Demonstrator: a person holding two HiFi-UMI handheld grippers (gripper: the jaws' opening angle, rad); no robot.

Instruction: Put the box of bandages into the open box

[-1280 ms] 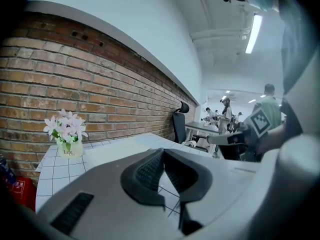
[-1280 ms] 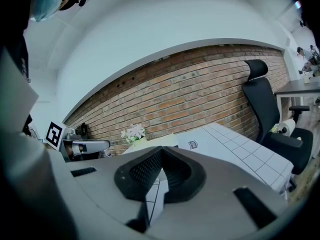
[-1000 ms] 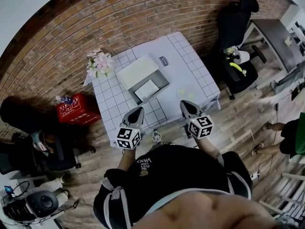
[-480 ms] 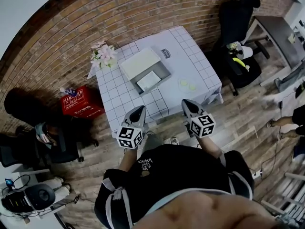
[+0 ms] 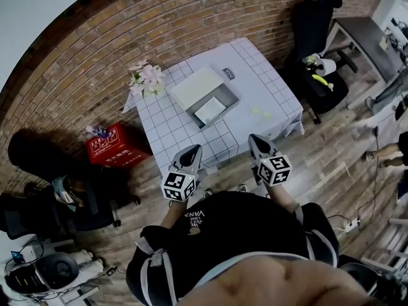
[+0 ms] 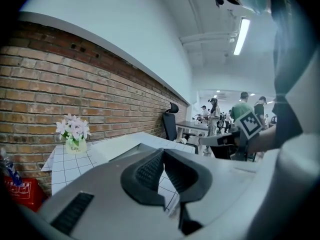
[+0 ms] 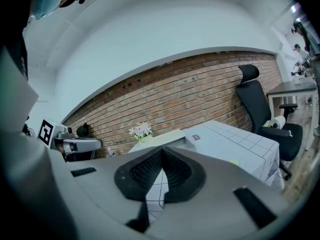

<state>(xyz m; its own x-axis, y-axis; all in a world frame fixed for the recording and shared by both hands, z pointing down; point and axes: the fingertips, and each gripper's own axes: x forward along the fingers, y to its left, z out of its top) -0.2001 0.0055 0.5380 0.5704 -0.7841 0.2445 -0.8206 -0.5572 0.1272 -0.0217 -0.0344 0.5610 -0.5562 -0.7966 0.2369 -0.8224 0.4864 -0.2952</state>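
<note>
Everything's slid a bit right in the head view since a second ago, tongs and worktop alike. Left tongs and right tongs are both pressed together, empty, at the worktop's near edge. Open box sits mid-worktop. The bandage box, I think, lies just beyond it, rightwards, so the right tongs look nearer.

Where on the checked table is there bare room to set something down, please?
The table has two bare patches: its left side, between the flowers, the open box and the near edge; and its right side, between the small box and the pale round things. The middle is taken by the open box.
</note>
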